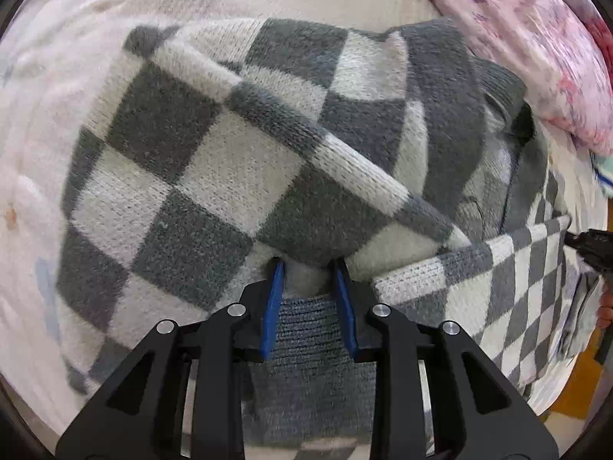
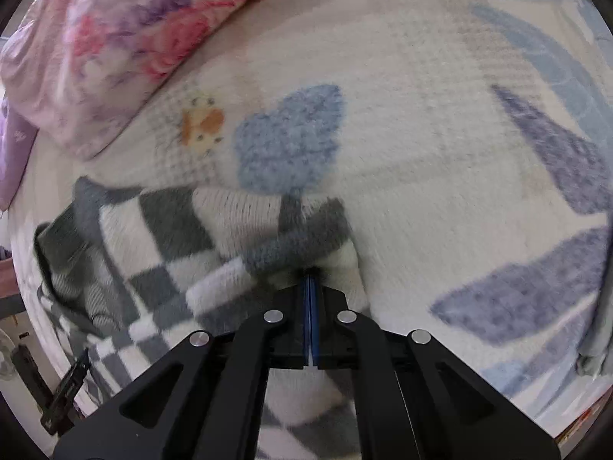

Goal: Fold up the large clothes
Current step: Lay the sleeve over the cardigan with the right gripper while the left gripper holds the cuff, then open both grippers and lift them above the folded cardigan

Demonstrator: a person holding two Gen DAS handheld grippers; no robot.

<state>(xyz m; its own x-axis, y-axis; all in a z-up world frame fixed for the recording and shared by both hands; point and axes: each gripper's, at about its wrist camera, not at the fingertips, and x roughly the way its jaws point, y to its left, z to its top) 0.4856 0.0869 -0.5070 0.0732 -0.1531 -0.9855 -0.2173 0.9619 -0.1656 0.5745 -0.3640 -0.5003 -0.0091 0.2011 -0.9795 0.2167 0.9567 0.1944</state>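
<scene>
The left hand-held gripper (image 1: pixel 308 268) points down at the bed (image 1: pixel 46 122), partly spread, pinching a thick fold of the checked sweater (image 1: pixel 214 161), whose body spreads from it toward ten to twelve o'clock. The right hand-held gripper (image 2: pixel 311 280), pressed together on the sweater's edge, has the garment trailing toward nine o'clock, so the fold line likely runs between both grips.

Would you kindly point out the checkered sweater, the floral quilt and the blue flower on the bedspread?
checkered sweater (image 1: pixel 230 161): left wrist view, on a pale square of its chest.
floral quilt (image 2: pixel 115 38): right wrist view, on its pink blossoms.
blue flower (image 2: pixel 287 138): right wrist view, on the middle of the flower head.
</scene>
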